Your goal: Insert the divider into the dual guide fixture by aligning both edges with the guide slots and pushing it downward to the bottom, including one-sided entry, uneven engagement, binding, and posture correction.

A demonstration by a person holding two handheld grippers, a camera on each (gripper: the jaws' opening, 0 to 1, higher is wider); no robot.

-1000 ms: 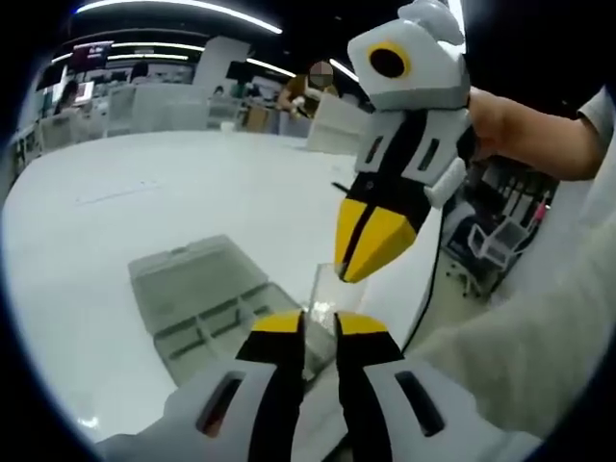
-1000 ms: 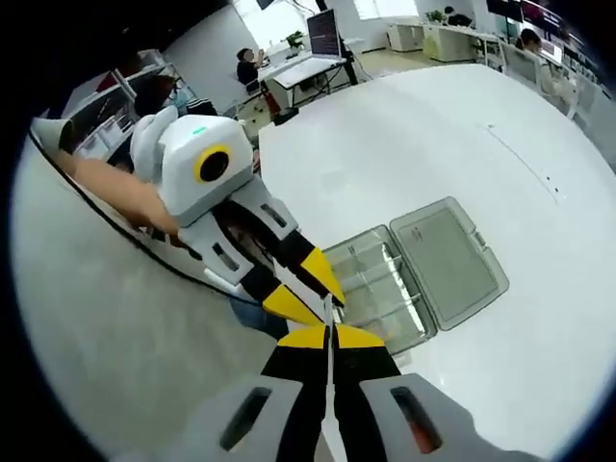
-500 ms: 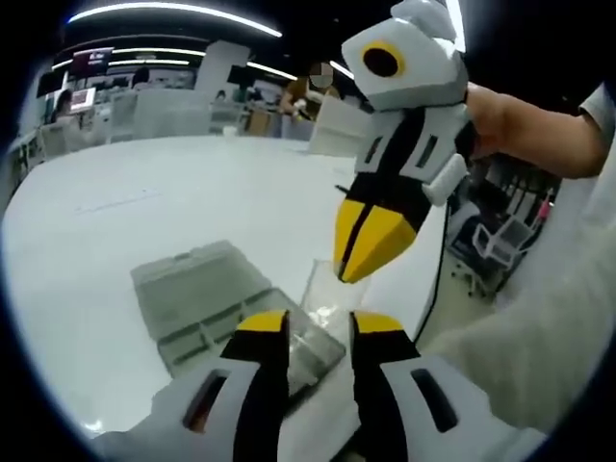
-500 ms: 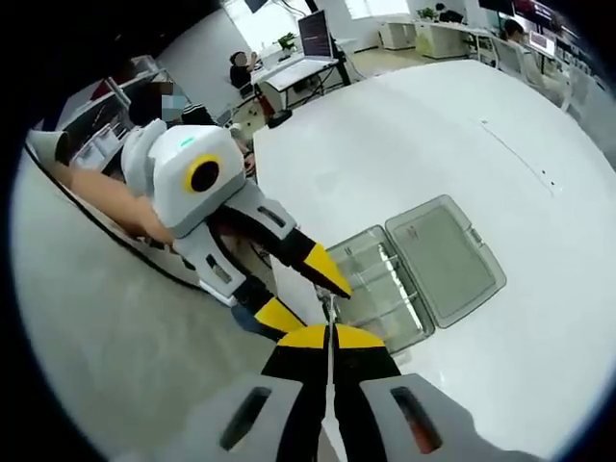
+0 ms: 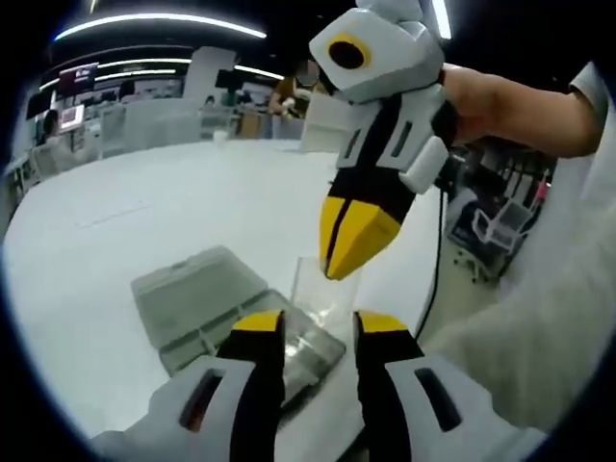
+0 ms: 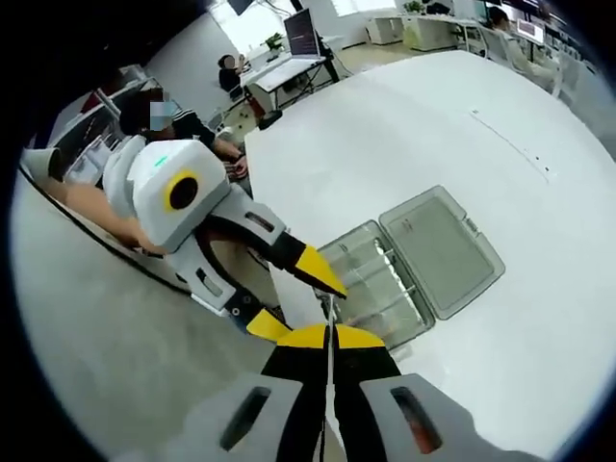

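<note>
A clear plastic divider (image 5: 313, 289) hangs upright above the clear compartment box (image 5: 197, 345), which lies on the white table with its lid (image 5: 192, 284) folded open. My right gripper (image 5: 348, 245) comes down from the upper right and is shut on the divider's top edge. My left gripper (image 5: 320, 322) is open, one jaw on each side of the sheet and neither touching it. In the right gripper view the divider (image 6: 329, 306) shows edge-on, rising from my shut right gripper (image 6: 329, 335). There the left gripper (image 6: 296, 300) stands spread, near the box (image 6: 371, 279).
The white table (image 6: 500, 125) stretches wide beyond the open lid (image 6: 443, 245). Its near edge runs just behind the box, with a black cable (image 5: 435, 279) and floor clutter past it. People sit at desks with monitors (image 6: 300, 34) in the background.
My left gripper's jaws have spread apart, away from the divider. The right gripper stays shut on its top edge and has drifted slightly left in the left gripper view.
</note>
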